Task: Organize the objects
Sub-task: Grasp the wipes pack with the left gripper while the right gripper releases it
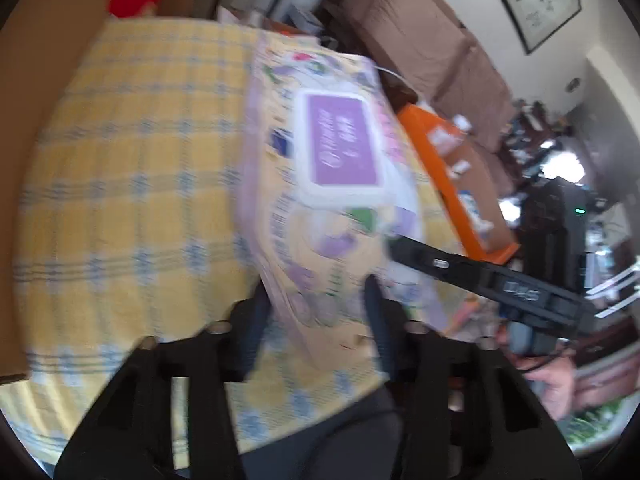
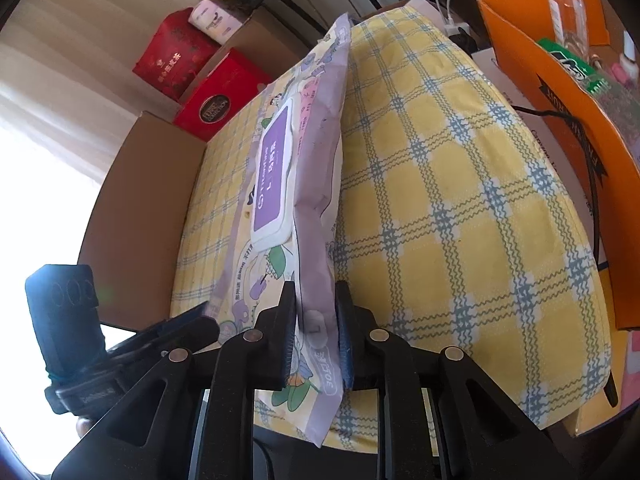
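A pack of wet wipes (image 1: 320, 184) with a purple flip lid (image 1: 340, 144) is held just above a yellow checked cloth (image 1: 132, 168). My left gripper (image 1: 316, 312) has its fingers on either side of the pack's near end; the view is blurred. The other gripper's finger (image 1: 460, 264) reaches onto the pack from the right. In the right wrist view my right gripper (image 2: 316, 332) is shut on the pack (image 2: 316, 184) at its near edge, the lid (image 2: 274, 184) facing left. The left gripper's body (image 2: 64, 320) shows at lower left.
An orange box (image 2: 560, 92) with a bottle and small items stands right of the cloth (image 2: 460, 200). A brown cardboard box wall (image 2: 140, 200) borders the cloth on the left. Red boxes (image 2: 216, 100) sit behind it. A brown sofa (image 1: 440, 48) lies beyond.
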